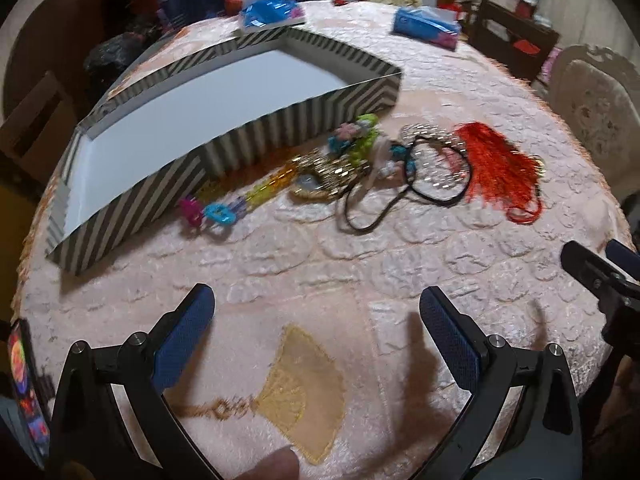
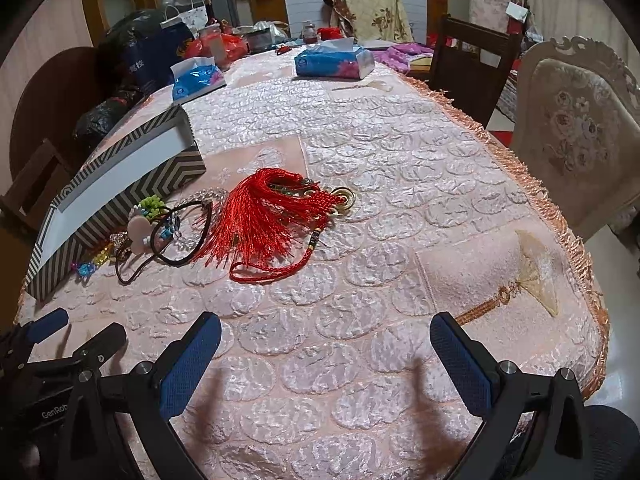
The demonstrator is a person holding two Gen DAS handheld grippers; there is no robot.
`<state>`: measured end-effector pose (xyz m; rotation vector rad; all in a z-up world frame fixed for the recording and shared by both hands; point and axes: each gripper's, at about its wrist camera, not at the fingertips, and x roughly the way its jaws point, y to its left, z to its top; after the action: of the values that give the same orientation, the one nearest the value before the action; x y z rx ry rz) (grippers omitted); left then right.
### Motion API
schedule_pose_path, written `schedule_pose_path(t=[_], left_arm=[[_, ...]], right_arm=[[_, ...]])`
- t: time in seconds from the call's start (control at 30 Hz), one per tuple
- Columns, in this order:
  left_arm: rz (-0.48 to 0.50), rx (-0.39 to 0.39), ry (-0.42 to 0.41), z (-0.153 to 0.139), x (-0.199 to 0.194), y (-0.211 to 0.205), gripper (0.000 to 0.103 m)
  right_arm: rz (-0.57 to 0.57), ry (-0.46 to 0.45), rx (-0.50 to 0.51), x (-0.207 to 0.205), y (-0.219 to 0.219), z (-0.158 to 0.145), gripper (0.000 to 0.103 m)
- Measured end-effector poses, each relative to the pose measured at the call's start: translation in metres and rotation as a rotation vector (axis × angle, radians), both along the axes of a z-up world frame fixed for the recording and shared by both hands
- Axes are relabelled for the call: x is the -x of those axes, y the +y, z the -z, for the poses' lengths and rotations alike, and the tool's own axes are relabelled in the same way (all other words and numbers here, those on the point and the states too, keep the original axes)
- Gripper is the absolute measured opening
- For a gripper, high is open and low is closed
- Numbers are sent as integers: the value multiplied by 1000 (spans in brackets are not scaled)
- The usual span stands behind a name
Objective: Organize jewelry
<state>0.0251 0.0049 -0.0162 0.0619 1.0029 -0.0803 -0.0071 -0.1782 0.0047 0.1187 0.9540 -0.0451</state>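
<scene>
A heap of jewelry lies on the pink tablecloth beside a striped box (image 1: 256, 140) (image 2: 120, 196) with a bare white inside. The heap holds a red tassel charm (image 1: 496, 168) (image 2: 272, 216), black cord loops (image 1: 424, 184) (image 2: 180, 236), a green bead piece (image 1: 366, 138), a gold sequin piece (image 1: 324, 176) and a chain of bright plastic links (image 1: 224, 210). My left gripper (image 1: 316, 312) hovers open over the cloth, well short of the heap. My right gripper (image 2: 326, 338) is open too, nearer than the tassel. Each gripper's fingers show in the other's view (image 1: 592, 268) (image 2: 52, 324).
Two blue tissue packs (image 2: 334, 62) (image 2: 198, 80) lie farther back on the table. Bags and clutter crowd the far left end. Chairs (image 2: 576, 128) stand along the right edge, where the cloth's fringe (image 2: 556, 216) hangs. A phone (image 1: 24, 384) lies at the near left.
</scene>
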Motion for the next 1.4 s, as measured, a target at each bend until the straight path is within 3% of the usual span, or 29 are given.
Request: schedule_pose_path(t=[0.23, 0.67, 0.9, 1.4], left_arm=[[-8, -58, 7, 0, 1, -5, 103], [-22, -64, -24, -6, 10, 1, 103], [-9, -43, -26, -7, 14, 1, 103], [2, 32, 12, 0, 8, 3, 103]], right_arm=[[-1, -26, 9, 3, 2, -3, 103], [-5, -94, -12, 8, 2, -12, 103], [-27, -129, 87, 12, 14, -16, 103], [-44, -80, 47, 5, 11, -8, 103]])
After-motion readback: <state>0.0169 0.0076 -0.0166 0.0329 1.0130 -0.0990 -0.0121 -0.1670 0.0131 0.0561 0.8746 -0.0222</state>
